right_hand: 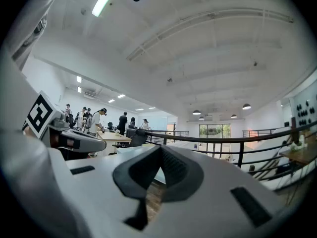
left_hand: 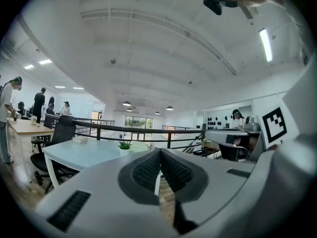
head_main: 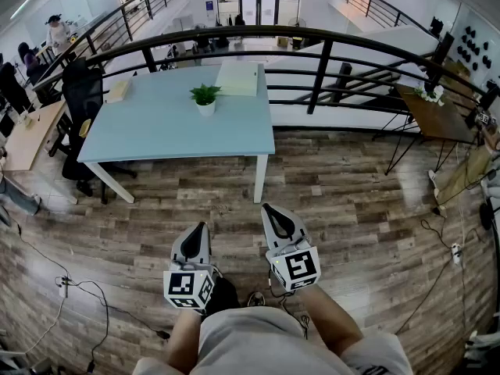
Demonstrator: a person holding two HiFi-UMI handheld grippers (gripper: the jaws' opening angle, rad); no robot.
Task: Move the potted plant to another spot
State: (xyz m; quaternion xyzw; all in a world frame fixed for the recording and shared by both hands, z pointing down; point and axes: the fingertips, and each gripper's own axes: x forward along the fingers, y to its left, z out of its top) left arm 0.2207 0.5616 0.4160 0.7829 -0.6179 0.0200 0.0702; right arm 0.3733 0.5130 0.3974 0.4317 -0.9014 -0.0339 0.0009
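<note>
Standing well back from the pale blue table, the person holds both tools low and close to the body, pointing roughly level toward the far side of the room; this looks like a carrying posture for the walk-up, not a reach. The left gripper has its jaws pressed together with nothing between them, and the right gripper is likewise closed and empty, which is sensible with nothing in reach. The potted plant stands upright on the table's far half, toward the right, apart from the pale pad at the far right corner and the small box at the far left edge. Bare wooden floor lies between grippers and table, so the task seems not yet begun: approach first, then open the jaws for the pot
</note>
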